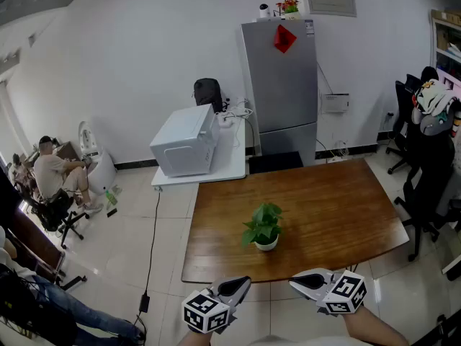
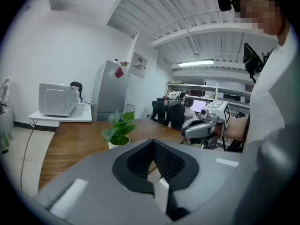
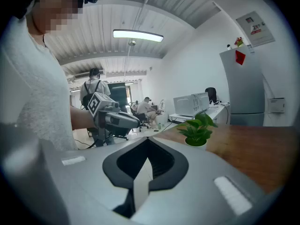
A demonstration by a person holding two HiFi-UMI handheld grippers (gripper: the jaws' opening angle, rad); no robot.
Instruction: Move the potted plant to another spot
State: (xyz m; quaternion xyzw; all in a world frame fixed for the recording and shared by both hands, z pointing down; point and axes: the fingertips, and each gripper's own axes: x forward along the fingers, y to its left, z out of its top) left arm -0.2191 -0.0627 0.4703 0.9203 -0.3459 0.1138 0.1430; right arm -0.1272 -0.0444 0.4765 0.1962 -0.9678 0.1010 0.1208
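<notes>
On the table (image 1: 338, 207), near its front edge, the potted plant (image 1: 264, 231) is seen standing, untouched. Just off that edge, the left tool (image 1: 240, 286) and right tool (image 1: 300, 282) are held with jaws together, empty. The approach is judged in hand; next, jaws must be opened around the pot.

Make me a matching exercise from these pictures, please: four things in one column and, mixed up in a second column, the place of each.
Things
1. potted plant
2. microwave
3. refrigerator
4. right tool

Places
a. on the white side table
b. on the wooden table
c. against the back wall
d. in the air before the wooden table's near edge, shut

Pairs: 1-b, 2-a, 3-c, 4-d
</notes>
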